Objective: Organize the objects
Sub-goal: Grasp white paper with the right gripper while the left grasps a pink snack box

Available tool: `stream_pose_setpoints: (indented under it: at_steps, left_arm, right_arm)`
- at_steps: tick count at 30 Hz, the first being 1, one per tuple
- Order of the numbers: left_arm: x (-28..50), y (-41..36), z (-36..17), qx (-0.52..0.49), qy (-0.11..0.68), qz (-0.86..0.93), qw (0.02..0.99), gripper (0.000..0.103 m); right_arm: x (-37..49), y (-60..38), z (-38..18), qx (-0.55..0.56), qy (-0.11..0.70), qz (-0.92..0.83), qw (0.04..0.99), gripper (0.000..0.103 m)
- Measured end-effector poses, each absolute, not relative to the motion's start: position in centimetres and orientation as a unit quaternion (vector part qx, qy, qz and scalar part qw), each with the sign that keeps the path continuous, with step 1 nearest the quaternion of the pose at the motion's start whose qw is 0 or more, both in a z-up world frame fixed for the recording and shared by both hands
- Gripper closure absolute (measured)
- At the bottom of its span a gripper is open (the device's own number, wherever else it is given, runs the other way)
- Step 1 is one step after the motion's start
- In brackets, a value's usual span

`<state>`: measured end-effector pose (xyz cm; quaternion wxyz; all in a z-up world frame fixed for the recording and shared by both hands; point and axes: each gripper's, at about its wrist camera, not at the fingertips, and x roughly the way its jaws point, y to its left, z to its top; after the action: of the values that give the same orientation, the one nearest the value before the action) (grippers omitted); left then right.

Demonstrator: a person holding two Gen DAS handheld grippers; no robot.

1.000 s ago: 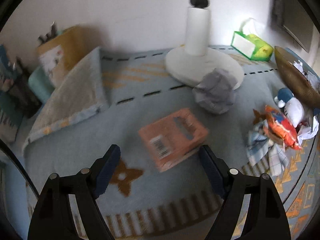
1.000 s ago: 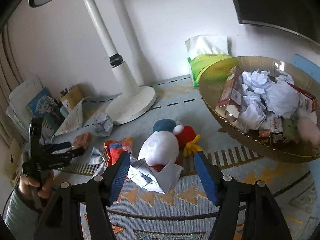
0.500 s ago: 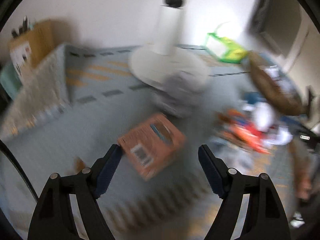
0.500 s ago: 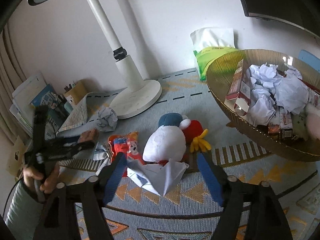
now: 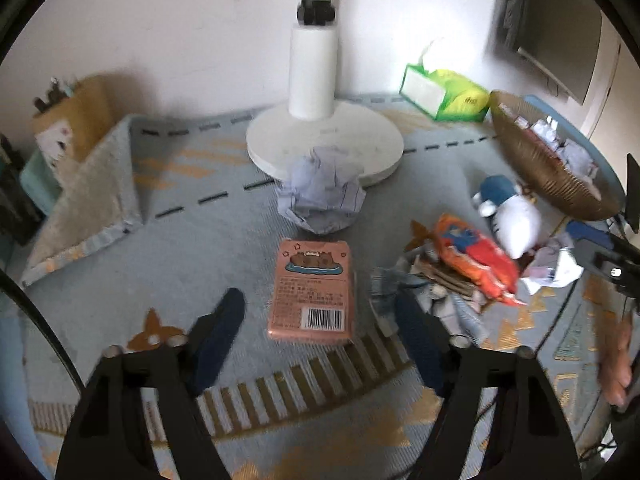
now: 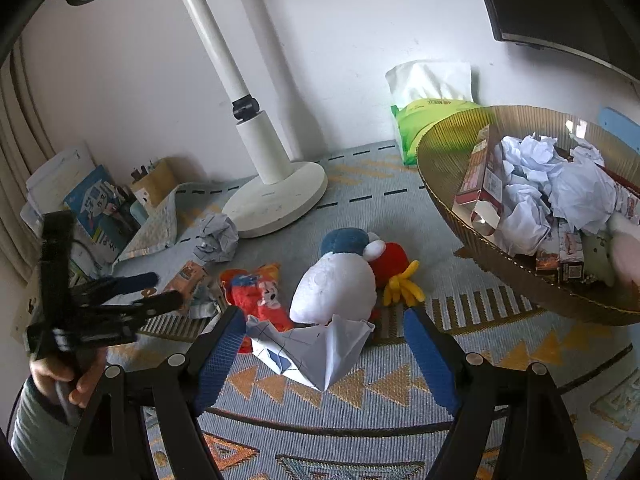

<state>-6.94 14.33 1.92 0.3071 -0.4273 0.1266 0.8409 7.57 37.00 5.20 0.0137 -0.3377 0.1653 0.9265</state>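
A pink box [image 5: 312,290] with a barcode lies flat on the rug, between and just ahead of the fingers of my open, empty left gripper [image 5: 320,330]. The box shows small in the right wrist view [image 6: 188,280], with the left gripper [image 6: 152,292] at it. My right gripper [image 6: 324,344] is open and empty, with a folded white paper [image 6: 320,350] between its fingers. Behind the paper lie a white and blue plush toy [image 6: 336,276] and a red plush [image 6: 256,294]. A crumpled paper ball [image 5: 320,196] sits by the fan base.
A brown basket [image 6: 452,160] at right holds crumpled paper and boxes. A white fan stand [image 6: 276,196] rises at the back, a green tissue pack [image 6: 424,120] beside it. The rug's corner [image 5: 92,196] is folded over. Books and a box [image 6: 92,196] line the left wall.
My left gripper has swung and squared up to the pink box, which now lies lengthwise between its fingers. My right gripper has edged closer to the folded paper.
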Motion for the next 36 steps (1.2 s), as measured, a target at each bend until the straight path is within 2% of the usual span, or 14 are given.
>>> stream_pose_setpoints:
  at_steps: [5, 8, 13, 24, 25, 28, 33, 36]
  left_arm:
    - [-7.4, 14.0, 1.2, -0.427, 0.099, 0.842, 0.315, 0.050]
    - [-7.6, 13.5, 1.2, -0.420, 0.096, 0.849, 0.305, 0.065]
    - [-6.2, 13.3, 1.3, -0.418, 0.099, 0.856, 0.289, 0.066]
    - [3.5, 9.8, 2.0, -0.417, 0.008, 0.872, 0.256, 0.066]
    - [3.9, 9.6, 1.9, -0.416, 0.005, 0.874, 0.252, 0.066]
    - [4.4, 9.4, 1.7, -0.413, 0.000, 0.878, 0.243, 0.066]
    - [5.8, 9.5, 2.6, -0.407, -0.014, 0.877, 0.255, 0.066]
    - [6.9, 10.1, 2.5, -0.405, -0.007, 0.878, 0.255, 0.065]
  right_arm:
    - [7.5, 36.9, 5.2, -0.338, 0.164, 0.927, 0.011, 0.023]
    - [7.4, 36.8, 5.2, -0.338, 0.161, 0.927, 0.010, 0.023]
    - [7.3, 36.9, 5.1, -0.337, 0.161, 0.927, 0.014, 0.023]
    - [6.1, 34.9, 3.3, -0.407, 0.143, 0.902, -0.027, 0.023]
    - [6.0, 34.7, 3.5, -0.406, 0.136, 0.903, -0.029, 0.024]
    - [5.6, 34.4, 3.0, -0.424, 0.133, 0.895, -0.041, 0.054]
    - [9.0, 34.6, 4.5, -0.396, 0.134, 0.906, -0.072, 0.056]
    - [12.2, 34.5, 5.9, -0.384, 0.091, 0.918, -0.048, 0.056]
